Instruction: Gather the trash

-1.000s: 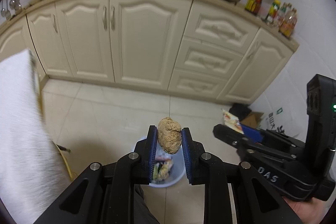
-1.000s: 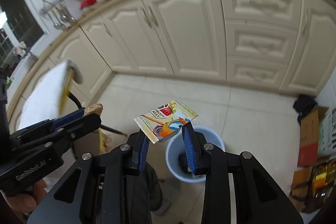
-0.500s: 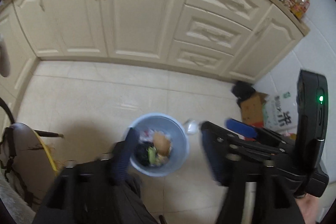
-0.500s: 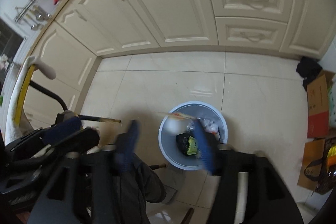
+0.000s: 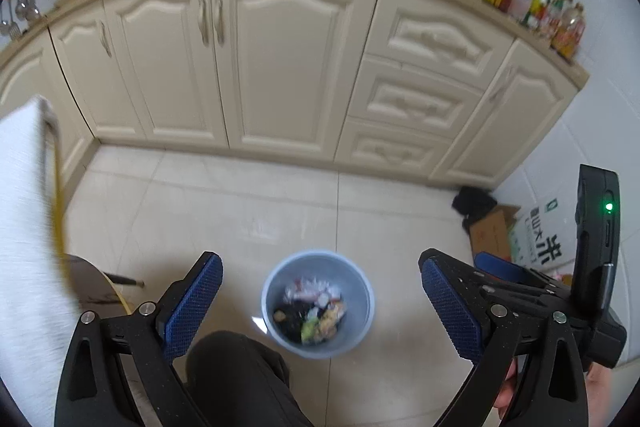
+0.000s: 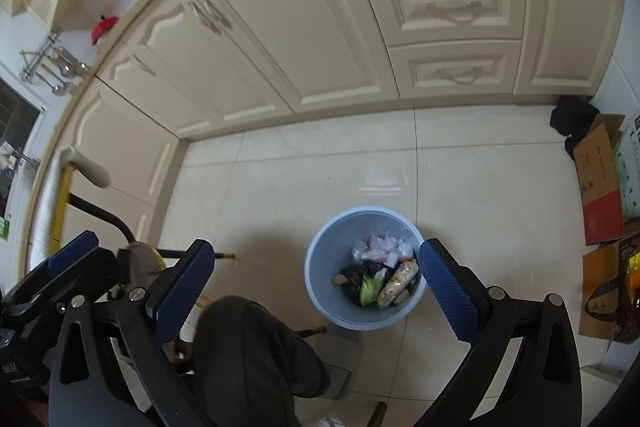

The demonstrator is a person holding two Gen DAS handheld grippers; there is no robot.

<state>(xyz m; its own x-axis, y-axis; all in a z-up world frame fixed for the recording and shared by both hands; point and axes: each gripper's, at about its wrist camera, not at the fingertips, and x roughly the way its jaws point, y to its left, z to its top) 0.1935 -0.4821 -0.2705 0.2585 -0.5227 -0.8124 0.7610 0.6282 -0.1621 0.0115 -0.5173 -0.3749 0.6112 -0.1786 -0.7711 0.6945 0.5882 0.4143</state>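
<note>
Trash fills the round pale-blue plastic bin [image 5: 318, 303] on the floor. Left gripper [image 5: 320, 301] and right gripper [image 6: 316, 287] are opening wide, nothing between them; best keep them above the rim until each stands fully apart.

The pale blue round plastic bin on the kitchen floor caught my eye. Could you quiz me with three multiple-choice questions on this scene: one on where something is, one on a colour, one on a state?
1. Where does the pale blue round plastic bin stand?
A. on the cream tiled floor
B. on the counter
C. inside a drawer

2. What colour are the pads on the right hand-held gripper?
A. red
B. blue
C. yellow

3. What is between the fingers of the left hand-held gripper?
A. a bottle
B. a cloth
C. nothing; its jaws are opening

Answers:
1 A, the bin sits on tiles in front of the cream cabinets.
2 B, both textured pads are blue.
3 C, only the floor and bin show in the gap.
</note>
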